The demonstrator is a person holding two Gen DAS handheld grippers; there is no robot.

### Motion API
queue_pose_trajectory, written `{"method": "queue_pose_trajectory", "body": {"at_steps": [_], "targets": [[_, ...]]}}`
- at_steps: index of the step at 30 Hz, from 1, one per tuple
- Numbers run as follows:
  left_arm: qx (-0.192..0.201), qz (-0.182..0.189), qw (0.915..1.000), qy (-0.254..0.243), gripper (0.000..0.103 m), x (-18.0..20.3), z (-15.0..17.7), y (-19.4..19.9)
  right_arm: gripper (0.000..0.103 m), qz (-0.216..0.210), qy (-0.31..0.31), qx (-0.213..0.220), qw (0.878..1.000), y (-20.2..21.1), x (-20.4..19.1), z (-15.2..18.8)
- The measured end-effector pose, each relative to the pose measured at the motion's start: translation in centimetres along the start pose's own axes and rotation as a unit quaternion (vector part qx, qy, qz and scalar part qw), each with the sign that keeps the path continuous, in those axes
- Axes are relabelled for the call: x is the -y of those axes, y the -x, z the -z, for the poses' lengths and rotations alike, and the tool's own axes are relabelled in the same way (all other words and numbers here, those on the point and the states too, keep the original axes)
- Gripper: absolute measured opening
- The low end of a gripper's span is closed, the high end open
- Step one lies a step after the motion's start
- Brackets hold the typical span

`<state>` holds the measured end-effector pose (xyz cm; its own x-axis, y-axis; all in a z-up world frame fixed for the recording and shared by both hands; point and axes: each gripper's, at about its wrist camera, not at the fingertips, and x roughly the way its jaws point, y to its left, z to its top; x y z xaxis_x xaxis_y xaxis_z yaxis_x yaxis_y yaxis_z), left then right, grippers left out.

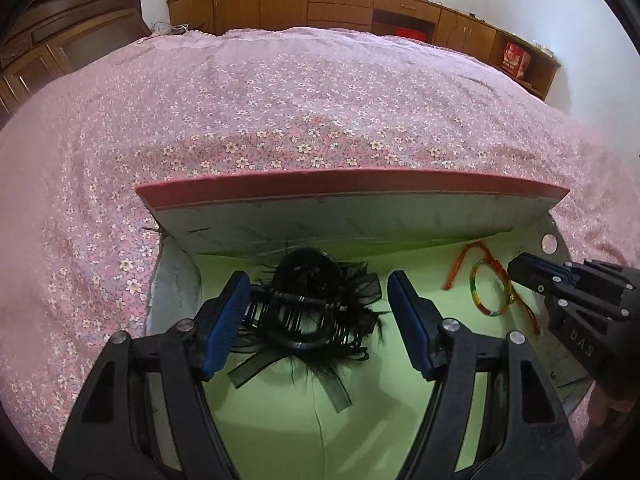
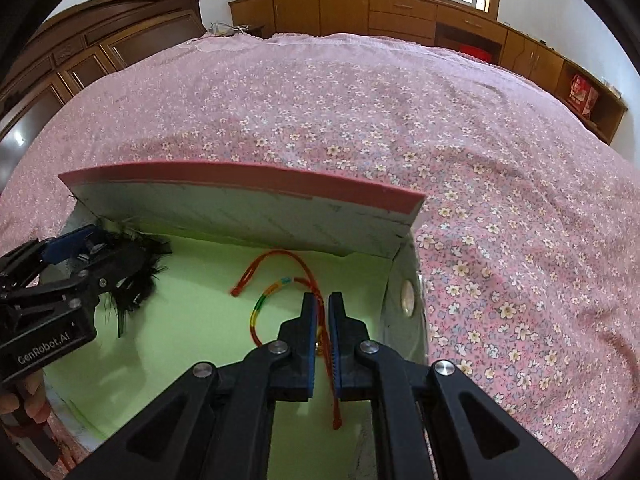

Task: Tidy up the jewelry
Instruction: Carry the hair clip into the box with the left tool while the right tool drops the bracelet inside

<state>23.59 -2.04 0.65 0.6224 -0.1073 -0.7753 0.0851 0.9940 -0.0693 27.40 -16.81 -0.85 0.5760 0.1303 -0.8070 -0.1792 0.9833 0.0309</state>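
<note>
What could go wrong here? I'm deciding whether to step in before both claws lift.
1. The right claw is shut on the red cord, which runs across the bangle; lifting may drag the bangle along.
2. The left claw straddles the black hairpiece; its loose strands may slip from the pads or snag.
3. The box flap stands just behind both; either claw might knock it.
</note>
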Motion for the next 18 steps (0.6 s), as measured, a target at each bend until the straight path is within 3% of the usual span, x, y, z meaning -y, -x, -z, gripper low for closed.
{"method": "queue_pose_trajectory", "body": {"at_steps": [5, 12, 18], "targets": [[0.008, 0.021, 0.9997, 0.014, 0.065, -0.6, 0.1, 0.7, 0.024, -0.009, -0.012, 0.011, 1.0, 0.7, 0.3, -0.1], [0.022, 0.029, 0.9993, -0.002, 0.065, 0.0, 0.5, 2.6, 0.03, -0.024, -0.024, 0.038, 0.999, 3.1, 0.4, -0.1], [0.08, 0.003, 0.9965, -0.027, 0.065, 0.8, 1.3, 5.9, 0.031, -0.049, -0.04, 0.071, 0.995, 6.3, 0.1, 0.3]]}}
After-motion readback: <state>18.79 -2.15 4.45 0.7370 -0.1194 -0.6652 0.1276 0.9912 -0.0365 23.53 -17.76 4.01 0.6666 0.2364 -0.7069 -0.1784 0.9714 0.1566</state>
